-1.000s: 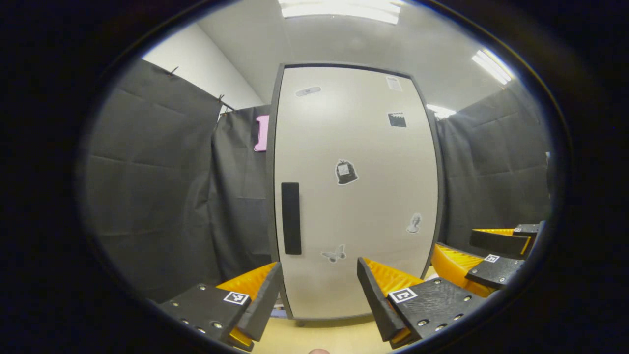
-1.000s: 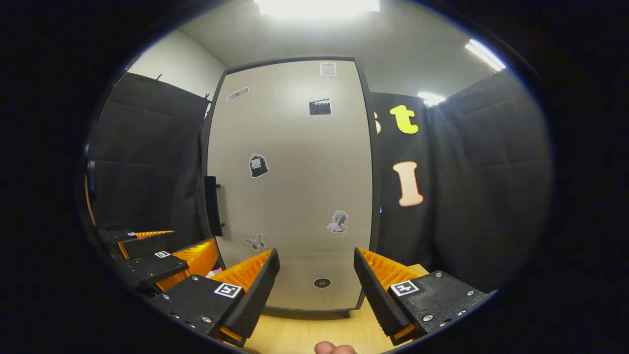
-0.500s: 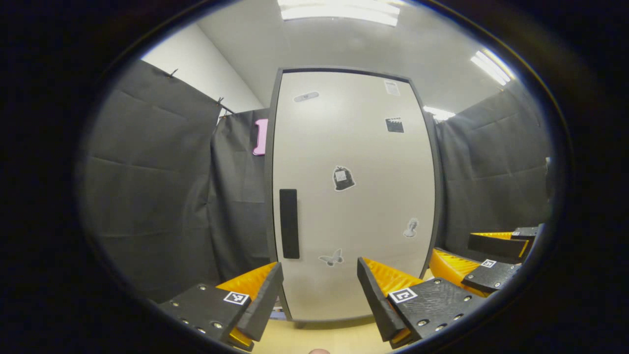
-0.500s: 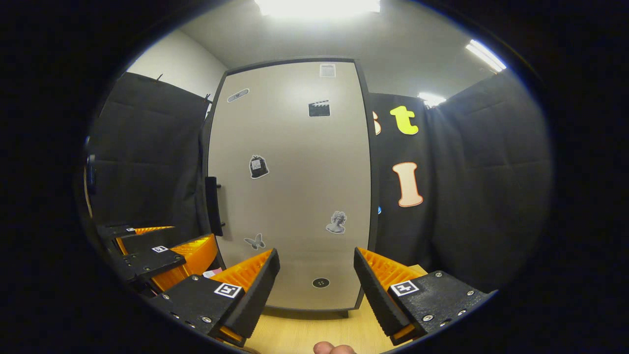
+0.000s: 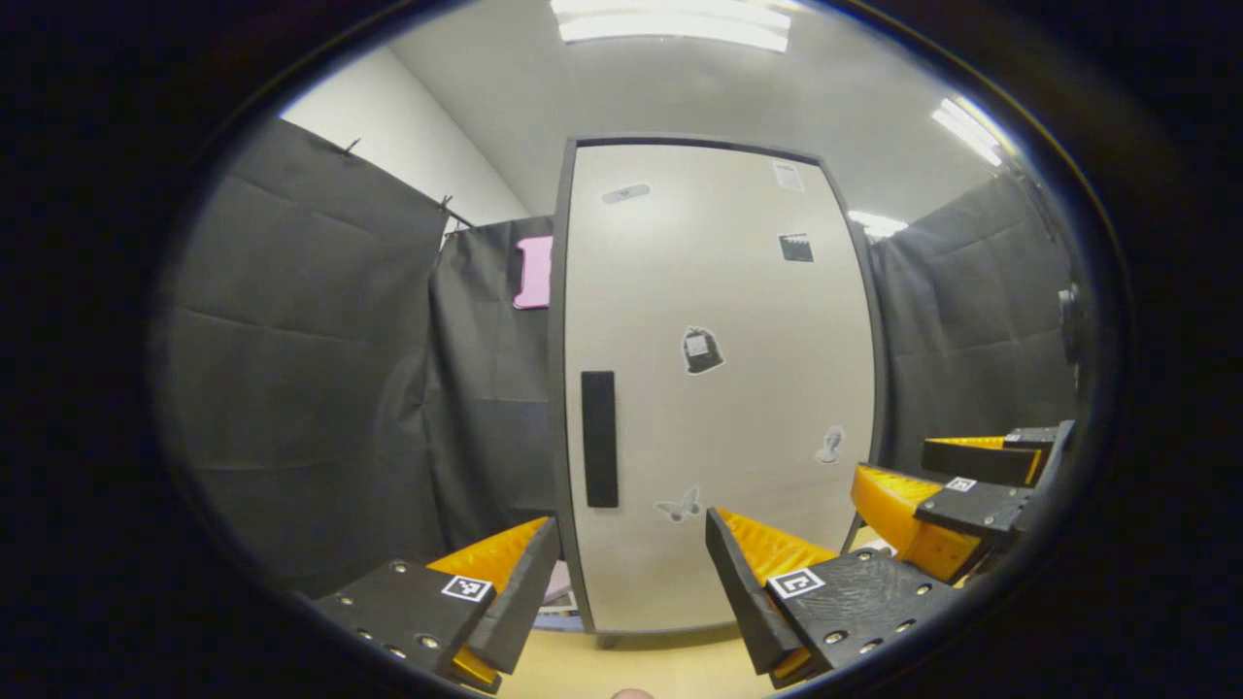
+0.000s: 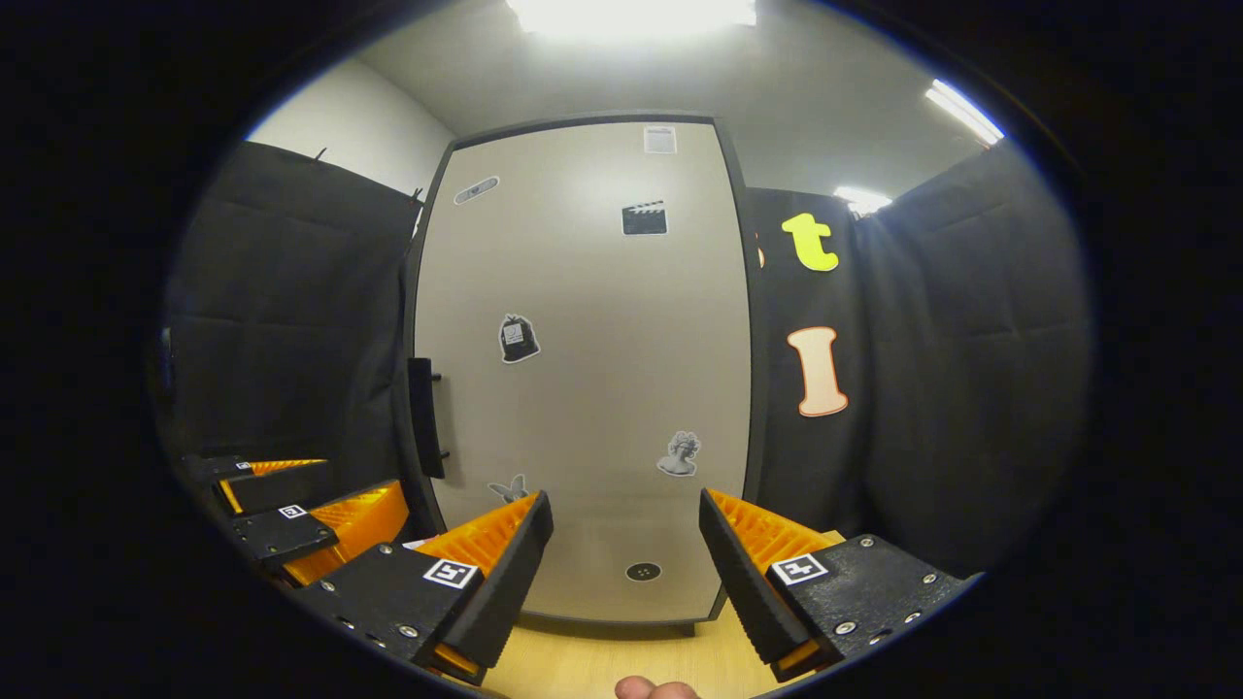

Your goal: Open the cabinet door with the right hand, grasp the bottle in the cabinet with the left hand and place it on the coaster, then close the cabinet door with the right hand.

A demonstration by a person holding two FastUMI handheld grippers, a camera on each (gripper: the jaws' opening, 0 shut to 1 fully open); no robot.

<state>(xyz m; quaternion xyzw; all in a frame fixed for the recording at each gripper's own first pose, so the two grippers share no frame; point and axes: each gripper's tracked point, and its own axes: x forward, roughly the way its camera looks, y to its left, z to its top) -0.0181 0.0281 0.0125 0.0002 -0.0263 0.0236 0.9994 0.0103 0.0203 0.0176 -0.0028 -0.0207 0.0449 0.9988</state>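
Facing a closed cabinet, both grippers empty; step in hand judged the first, the right gripper's approach to the door handle.

Left gripper view, left to right:
- Black cloth wall, left half of frame; open room before it.
- Left gripper (image 5: 631,573), bottom centre: orange-and-black fingers spread wide, nothing between them.
- Handle (image 5: 599,439), a black vertical bar at the left edge of the cabinet door (image 5: 719,291), centre of frame. Door shut, flat, dotted with small stickers.
- Right gripper (image 5: 947,490), lower right edge, seen side-on, fingers parted, clear of the door.
- Wooden tabletop (image 5: 621,665), a strip at bottom centre under the cabinet.

Right gripper view, left to right:
- Left gripper (image 6: 301,500), lower left, well apart from the door.
- Handle (image 6: 424,417), left of centre, standing proud of the door on two posts; the hinge side is judged to be the right edge.
- Right gripper (image 6: 626,558), bottom centre: fingers spread, empty, aimed at the door's lower middle.
- Cloth wall close against the door's right edge.

Bottle and coaster: bottle presumably behind the shut door; coaster cannot be made out.

Next move calls for the right gripper to shift towards frame left, straddle the handle bar, pinch it and pull. Door would swing outward over the tabletop; the left gripper, near that sweep, should keep off.
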